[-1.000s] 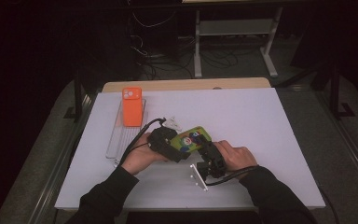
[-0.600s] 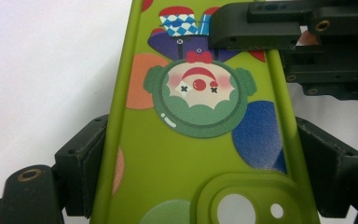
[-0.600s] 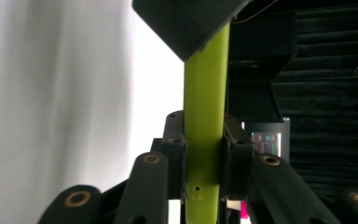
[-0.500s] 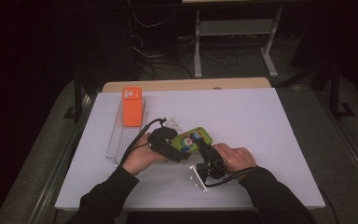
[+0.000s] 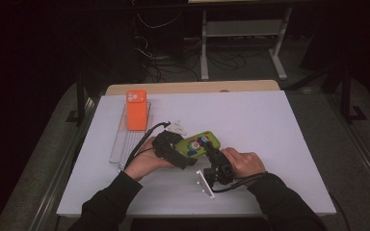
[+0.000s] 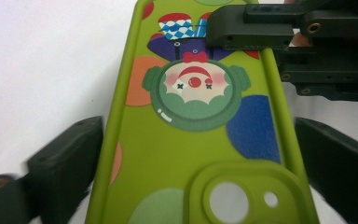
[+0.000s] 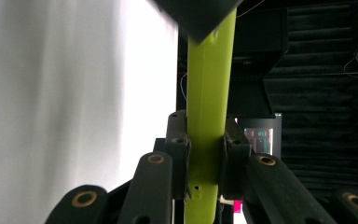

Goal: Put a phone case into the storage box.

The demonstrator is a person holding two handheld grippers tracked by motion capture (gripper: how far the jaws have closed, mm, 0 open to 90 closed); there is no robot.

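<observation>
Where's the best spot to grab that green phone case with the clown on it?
Across its thin edge, I'd say. The green phone case is flat and slim, so jaws closing on front and back hold it firmly, as the right gripper does now. The left gripper has just been opening, its jaws standing clear of the case's sides.

White table (image 5: 279, 130) w/ wooden strip along far edge. On it at left: clear tray (image 5: 120, 144), orange phone case (image 5: 136, 109) lying on tray's far end. Small white piece (image 5: 177, 127) near centre.
</observation>
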